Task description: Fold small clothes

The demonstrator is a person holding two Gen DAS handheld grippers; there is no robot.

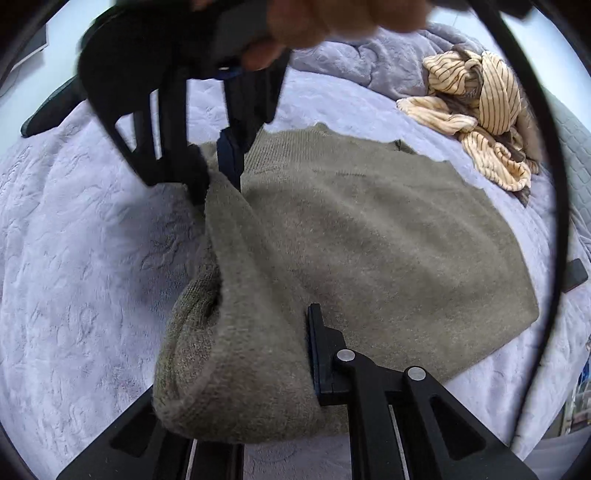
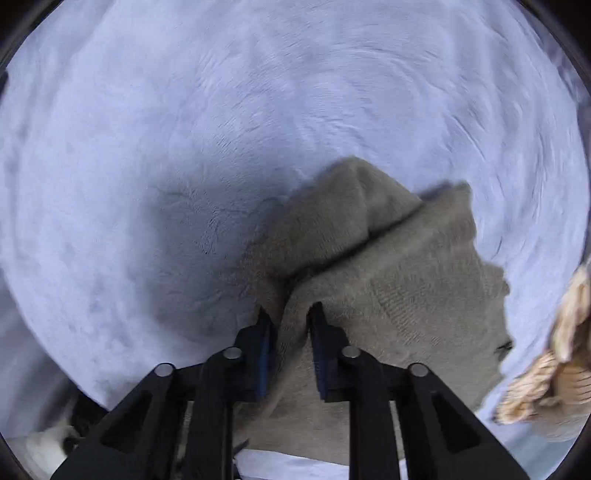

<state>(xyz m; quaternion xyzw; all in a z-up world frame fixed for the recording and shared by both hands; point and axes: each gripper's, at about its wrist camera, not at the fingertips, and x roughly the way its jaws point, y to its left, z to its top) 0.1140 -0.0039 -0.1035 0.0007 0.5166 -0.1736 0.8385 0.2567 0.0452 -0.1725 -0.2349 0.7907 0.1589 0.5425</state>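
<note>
A: Where is the olive knit garment (image 1: 369, 236) lying?

B: It is lying spread on the lavender bed cover (image 1: 74, 240), with its near left edge being lifted into a thick roll.

A: What is the left claw (image 1: 258, 369) doing?

B: It is clamping together on that rolled edge; only one of its fingers (image 1: 321, 354) is showing, the other is hiding under the cloth.

A: And the right claw (image 2: 291, 325)?

B: It is pinching a ridge of the same garment at the far left edge, its pads pressing into the fold. In the left wrist view a hand (image 1: 332, 18) is gripping its handle from above.

A: Anything else on the bed?

B: A crumpled cream striped garment (image 1: 480, 110) is sitting at the far right, well apart from the olive one.
</note>
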